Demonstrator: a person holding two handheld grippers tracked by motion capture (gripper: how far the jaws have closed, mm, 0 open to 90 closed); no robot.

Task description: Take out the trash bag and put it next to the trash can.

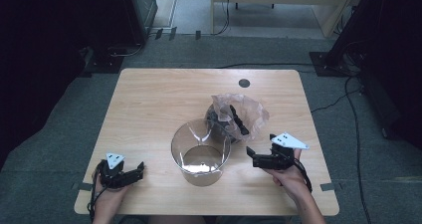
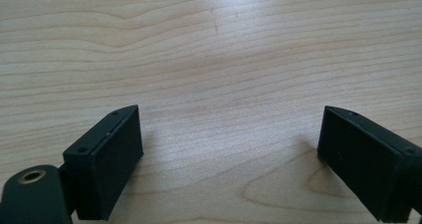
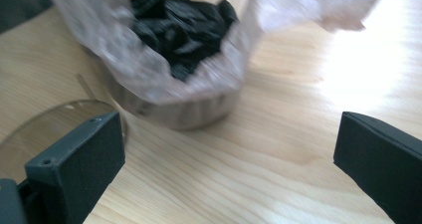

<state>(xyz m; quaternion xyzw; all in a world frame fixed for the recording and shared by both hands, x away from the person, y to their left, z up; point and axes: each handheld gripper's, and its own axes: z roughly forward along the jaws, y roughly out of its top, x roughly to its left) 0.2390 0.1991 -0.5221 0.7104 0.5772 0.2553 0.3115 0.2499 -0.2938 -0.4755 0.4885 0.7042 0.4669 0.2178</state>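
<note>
The middle of the counter (image 1: 149, 99) is blocked by a clear tub (image 1: 200, 152) and, touching it behind, a plastic-lined pot (image 1: 234, 117) of dark stuff, while bare wood lies free all along the left, far edge and right front.

I am holding the left tool (image 1: 133, 173) low, jaws spread wide; the right tool (image 1: 259, 152) is gaping, empty
</note>
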